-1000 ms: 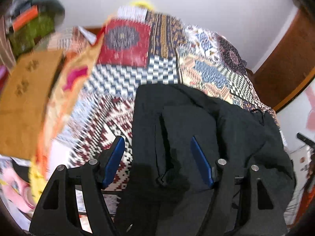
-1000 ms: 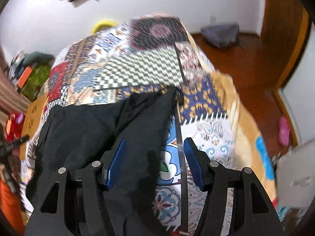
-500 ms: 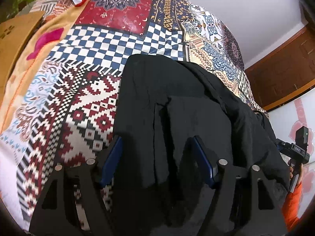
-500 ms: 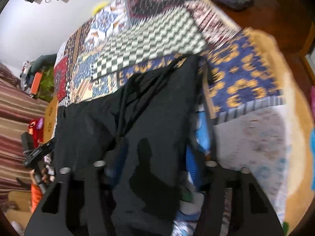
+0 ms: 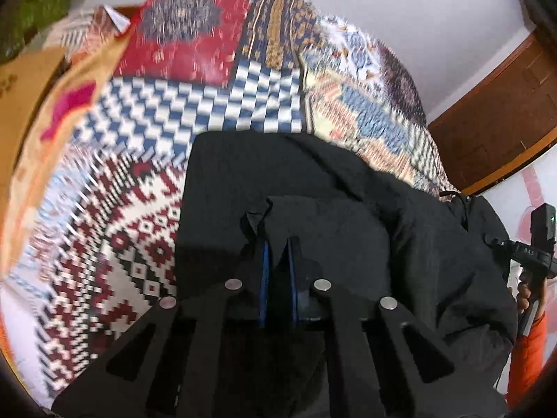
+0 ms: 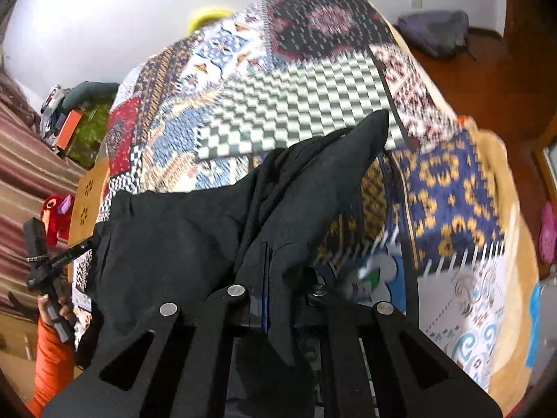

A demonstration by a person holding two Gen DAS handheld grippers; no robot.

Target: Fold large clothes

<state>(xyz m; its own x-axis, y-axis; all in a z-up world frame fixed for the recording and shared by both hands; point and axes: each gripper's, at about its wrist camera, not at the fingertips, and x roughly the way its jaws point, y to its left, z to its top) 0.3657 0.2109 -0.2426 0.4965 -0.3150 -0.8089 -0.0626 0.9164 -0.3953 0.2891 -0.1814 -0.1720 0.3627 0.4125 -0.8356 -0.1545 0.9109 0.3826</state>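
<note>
A large black garment (image 5: 348, 216) lies spread across a patchwork bedspread (image 5: 195, 104). My left gripper (image 5: 277, 244) is shut on a pinch of its near edge, and a small tuft of black cloth sticks up past the blue pads. My right gripper (image 6: 278, 261) is shut on the other end of the black garment (image 6: 181, 237), which drapes over the right finger and rises to a point ahead. The bedspread (image 6: 296, 104) shows beyond it.
The other hand with its gripper shows at the right edge of the left wrist view (image 5: 536, 254) and the left edge of the right wrist view (image 6: 48, 271). A wooden door (image 5: 494, 129) stands right. A grey bag (image 6: 435, 31) lies on the wooden floor.
Both grippers were open over the garment's near edge; now both have closed on the black cloth. The right end of the garment has lifted off the bedspread.
</note>
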